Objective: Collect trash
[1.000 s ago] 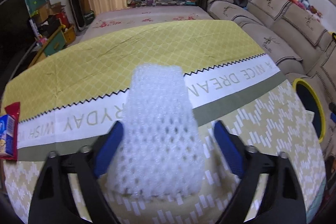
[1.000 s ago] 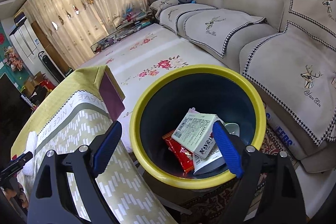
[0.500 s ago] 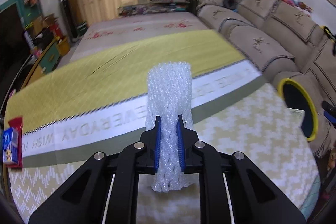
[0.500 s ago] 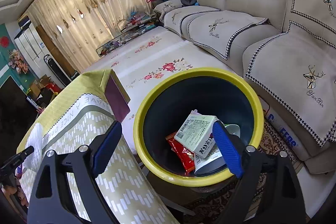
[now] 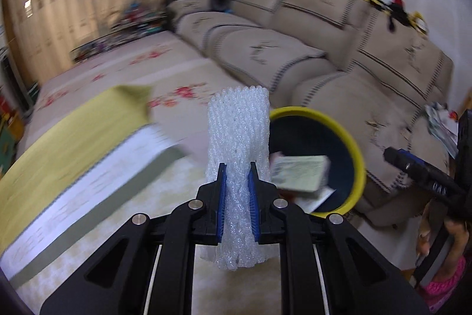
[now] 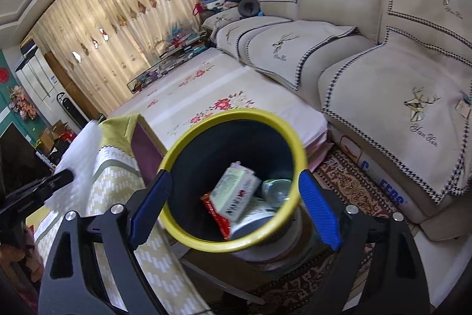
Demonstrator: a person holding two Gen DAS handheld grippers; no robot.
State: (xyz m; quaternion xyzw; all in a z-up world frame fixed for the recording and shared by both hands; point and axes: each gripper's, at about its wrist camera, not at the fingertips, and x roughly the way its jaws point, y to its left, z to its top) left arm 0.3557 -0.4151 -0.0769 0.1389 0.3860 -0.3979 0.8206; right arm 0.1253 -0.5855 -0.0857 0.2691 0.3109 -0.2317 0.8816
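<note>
While clamped upright in left tool [image 5: 237,186], foam net [image 5: 238,138] fronts bin [image 5: 358,155] | right tool [image 6: 233,207] gapes empty

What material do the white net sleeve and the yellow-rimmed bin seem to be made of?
White net sleeve: likely soft foam mesh, matte, with open diamond holes; it squashes between the left hand-held gripper pads. Yellow-rimmed bin: probably plastic, with a smooth, slightly glossy rim and dark inside.
</note>
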